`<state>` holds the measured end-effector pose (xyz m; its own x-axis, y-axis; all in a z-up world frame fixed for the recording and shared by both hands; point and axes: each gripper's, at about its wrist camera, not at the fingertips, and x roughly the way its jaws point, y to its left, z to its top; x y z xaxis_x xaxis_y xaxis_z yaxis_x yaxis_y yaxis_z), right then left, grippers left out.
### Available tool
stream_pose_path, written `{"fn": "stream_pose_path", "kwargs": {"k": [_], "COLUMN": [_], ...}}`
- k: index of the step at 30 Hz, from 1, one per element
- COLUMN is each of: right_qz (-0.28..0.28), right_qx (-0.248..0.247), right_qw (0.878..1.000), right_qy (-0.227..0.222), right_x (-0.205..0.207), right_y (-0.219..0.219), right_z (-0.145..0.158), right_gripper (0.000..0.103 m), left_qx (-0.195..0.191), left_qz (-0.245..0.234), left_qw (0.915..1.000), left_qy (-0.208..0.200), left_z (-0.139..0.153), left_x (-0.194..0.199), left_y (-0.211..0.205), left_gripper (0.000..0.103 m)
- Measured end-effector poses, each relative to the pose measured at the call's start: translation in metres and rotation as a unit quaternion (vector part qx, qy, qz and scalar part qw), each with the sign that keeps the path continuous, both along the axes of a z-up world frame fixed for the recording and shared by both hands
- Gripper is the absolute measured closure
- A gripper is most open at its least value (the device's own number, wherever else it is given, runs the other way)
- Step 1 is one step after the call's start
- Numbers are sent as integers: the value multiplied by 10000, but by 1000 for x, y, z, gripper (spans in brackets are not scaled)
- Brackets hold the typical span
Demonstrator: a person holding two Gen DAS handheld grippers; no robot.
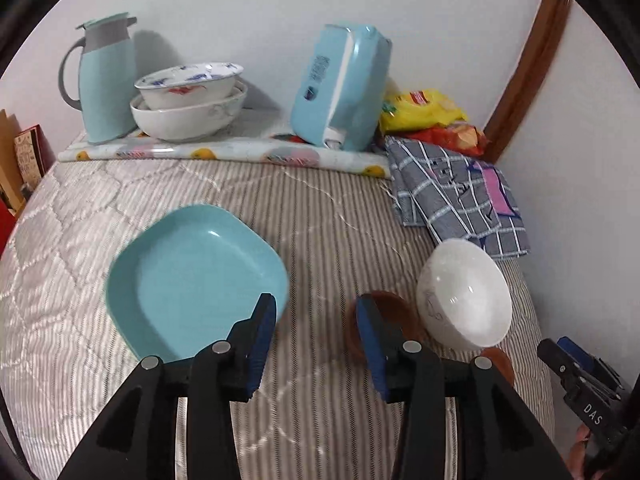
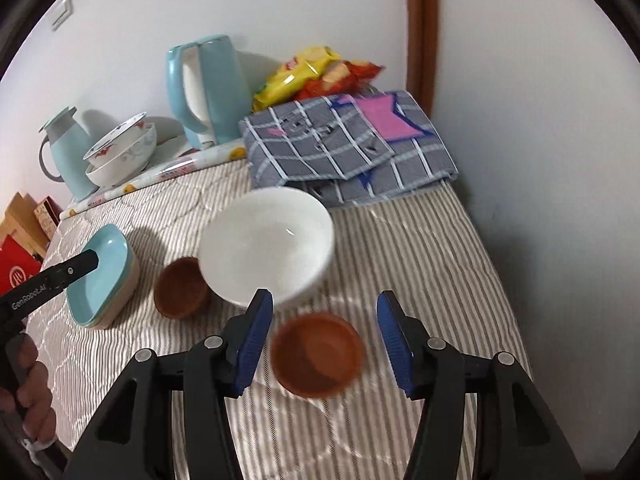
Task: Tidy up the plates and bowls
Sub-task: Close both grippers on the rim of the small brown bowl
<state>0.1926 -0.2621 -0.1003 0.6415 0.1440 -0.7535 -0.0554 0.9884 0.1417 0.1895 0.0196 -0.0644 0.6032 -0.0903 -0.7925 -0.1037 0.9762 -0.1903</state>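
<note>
Resting empty, white bowl [image 2: 266, 248] and brown bowl [image 2: 318, 356]; both claws apart, holding nothing.

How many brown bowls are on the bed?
2. One brown bowl sits between the teal plates and the white bowl; the other lies before the white bowl. None seems hidden.

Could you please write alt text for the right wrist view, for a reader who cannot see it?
The right gripper, jaws open and empty, hovers over a small brown bowl on a striped quilt. Beyond sit a white bowl, a second brown bowl and stacked teal plates, where the left gripper reaches in.
</note>
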Motion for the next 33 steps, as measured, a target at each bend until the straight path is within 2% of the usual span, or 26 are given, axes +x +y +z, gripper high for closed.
{"fn": "stream_pose_path", "kwargs": {"k": [5,10,21,33], "right_qz": [-100,-152,-41,15], "right_qx": [79,121,189,277], "right_qw": [9999,9996,9991,9979], "right_qy": [109,217,385,582], "right_x": [-5,-5,7,18], "right_y": [-21,-33,-36,-34], "right_z": [-15,-31,-57,-76], "right_gripper": [49,49,49,49], "left_qx": [-25,54,162,253], "left_qz": [-103,-83,65,-89], "left_qw": [9993,9984,9970,9959], "left_qy": [368,556,753,867], "left_z": [-18,-33,-55,-72], "left_x": [6,9,21,37], "left_y": [-13,-24,-34,-51], "left_gripper": [63,63,63,63]}}
